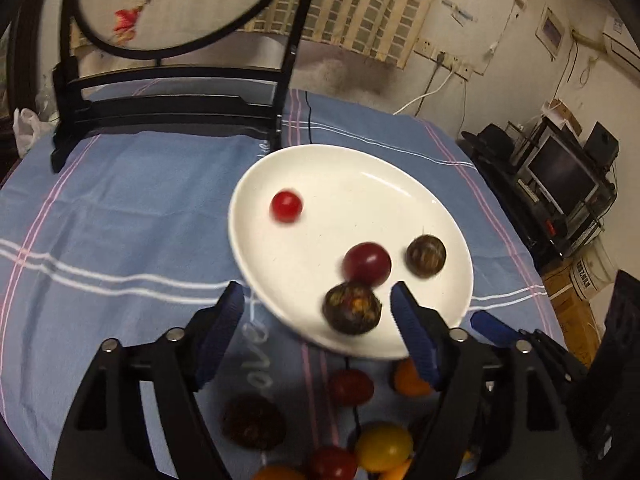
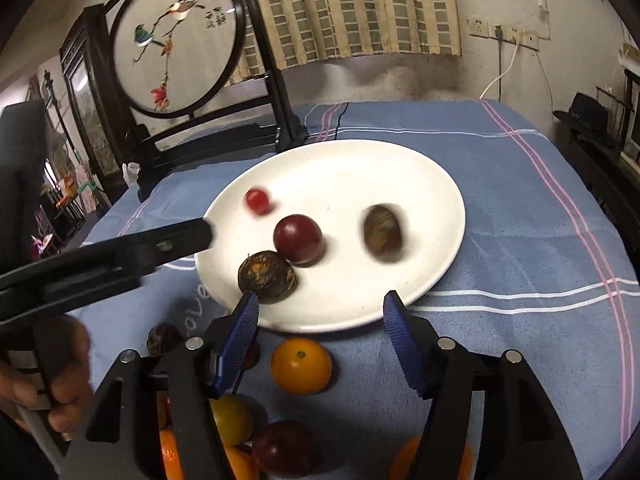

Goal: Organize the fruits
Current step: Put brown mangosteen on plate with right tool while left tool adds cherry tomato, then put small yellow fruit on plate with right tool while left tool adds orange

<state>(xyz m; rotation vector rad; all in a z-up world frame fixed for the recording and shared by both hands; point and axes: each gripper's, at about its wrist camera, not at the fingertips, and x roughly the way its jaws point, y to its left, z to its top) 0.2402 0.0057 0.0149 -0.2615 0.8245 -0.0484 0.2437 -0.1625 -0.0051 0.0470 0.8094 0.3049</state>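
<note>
A white plate [image 1: 420, 184] [image 2: 420, 184] lies on the blue cloth. On it are a small red tomato [image 1: 286, 206] [image 2: 258, 201], a dark red plum [image 1: 367, 263] [image 2: 298, 239], a brown striped fruit [image 1: 426, 255] [image 2: 382, 233] and a dark spotted fruit [image 1: 352, 308] [image 2: 267, 276] near the front rim. My left gripper [image 1: 316, 308] is open and empty, just above the plate's near edge; its arm also shows in the right wrist view [image 2: 120, 256]. My right gripper [image 2: 320, 312] is open and empty over the plate's front rim.
Loose fruit lies on the cloth in front of the plate: an orange [image 2: 301, 366], a yellow fruit [image 1: 383, 446], a red one [image 1: 351, 387], a dark one [image 1: 253, 422]. A black-framed round embroidered screen [image 2: 176, 40] stands behind the plate at the left.
</note>
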